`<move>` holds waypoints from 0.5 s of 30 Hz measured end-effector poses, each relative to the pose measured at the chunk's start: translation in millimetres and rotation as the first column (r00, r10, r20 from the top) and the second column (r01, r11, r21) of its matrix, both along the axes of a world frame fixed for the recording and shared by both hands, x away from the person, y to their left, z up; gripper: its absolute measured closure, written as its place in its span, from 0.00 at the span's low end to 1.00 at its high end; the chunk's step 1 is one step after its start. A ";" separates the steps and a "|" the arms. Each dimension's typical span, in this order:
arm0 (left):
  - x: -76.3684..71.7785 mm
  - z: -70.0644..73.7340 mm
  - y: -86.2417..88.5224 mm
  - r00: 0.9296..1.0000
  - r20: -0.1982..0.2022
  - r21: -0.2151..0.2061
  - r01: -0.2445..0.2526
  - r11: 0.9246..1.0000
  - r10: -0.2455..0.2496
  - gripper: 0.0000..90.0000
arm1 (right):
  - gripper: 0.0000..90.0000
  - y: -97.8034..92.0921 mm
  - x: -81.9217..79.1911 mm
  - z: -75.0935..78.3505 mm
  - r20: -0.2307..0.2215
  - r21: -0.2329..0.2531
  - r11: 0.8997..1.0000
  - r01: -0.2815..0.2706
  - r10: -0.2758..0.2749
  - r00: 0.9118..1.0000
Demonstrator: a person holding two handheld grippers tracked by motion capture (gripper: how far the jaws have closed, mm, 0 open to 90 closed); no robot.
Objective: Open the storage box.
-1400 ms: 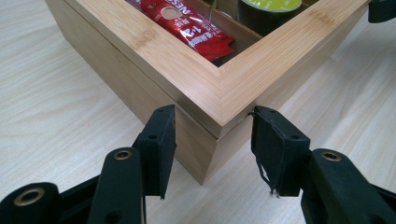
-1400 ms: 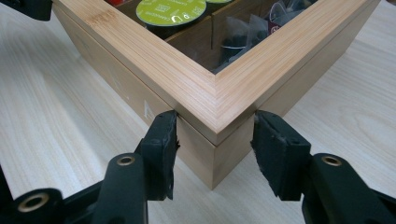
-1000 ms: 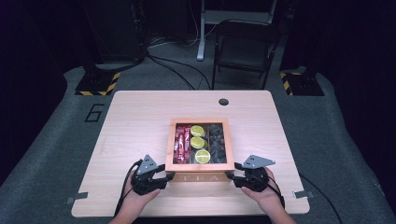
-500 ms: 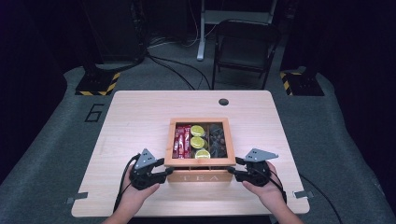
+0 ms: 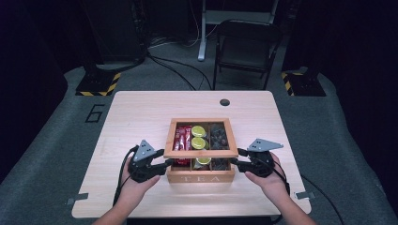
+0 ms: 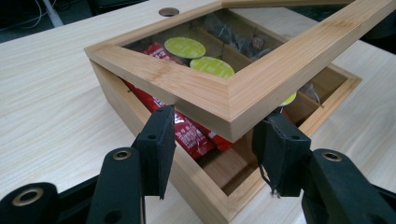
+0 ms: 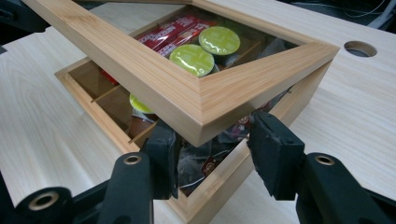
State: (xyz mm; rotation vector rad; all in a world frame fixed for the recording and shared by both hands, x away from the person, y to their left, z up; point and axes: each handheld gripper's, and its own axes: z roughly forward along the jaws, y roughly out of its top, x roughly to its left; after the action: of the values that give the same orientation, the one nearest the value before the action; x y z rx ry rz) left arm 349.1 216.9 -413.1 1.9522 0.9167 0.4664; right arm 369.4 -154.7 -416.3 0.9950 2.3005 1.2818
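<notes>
A wooden tea box [image 5: 201,178], marked TEA on its front, sits near the table's front edge. Its glass-windowed lid [image 5: 201,153] is tilted up at the front, hinged at the back. Inside lie red packets [image 5: 180,138], green capsules [image 5: 198,131] and dark tea bags [image 5: 218,134]. My left gripper [image 5: 165,157] is open, its jaws spread beneath the lid's front left corner [image 6: 229,100]. My right gripper [image 5: 236,158] is open too, its jaws straddling the underside of the front right corner [image 7: 201,105]. I cannot tell whether the lid rests on the jaws.
The light wooden table [image 5: 141,117] has a round cable hole [image 5: 225,102] at the back. A folding chair [image 5: 246,47] and floor cables stand beyond the table. Bare tabletop lies left, right and behind the box.
Both grippers moved up and inward to the box's front corners. The lid's front edge has risen off the box.
</notes>
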 end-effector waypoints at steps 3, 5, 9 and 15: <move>3.0 5.3 1.6 1.000 0.003 -0.022 -0.003 1.000 0.003 0.55 | 0.59 -0.1 2.1 5.1 0.015 -0.007 1.000 0.008 -0.008 1.000; 4.5 8.5 1.7 1.000 0.011 -0.026 -0.004 1.000 0.004 0.56 | 0.59 0.3 3.9 12.6 0.037 -0.023 1.000 0.006 -0.005 0.999; 7.9 16.7 1.6 0.999 0.030 -0.036 -0.010 0.999 0.011 0.56 | 0.59 0.6 8.1 21.5 0.059 -0.018 1.000 0.006 -0.004 0.998; 14.6 29.6 2.1 0.998 0.059 -0.043 -0.013 0.999 0.016 0.56 | 0.59 0.3 14.4 32.0 0.087 -0.006 1.000 0.011 -0.010 0.996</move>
State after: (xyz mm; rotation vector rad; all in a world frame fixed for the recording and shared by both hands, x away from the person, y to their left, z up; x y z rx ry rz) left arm 363.7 219.0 -383.5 1.8851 0.8965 0.5065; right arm 383.8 -154.5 -384.2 0.9292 2.2294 1.2872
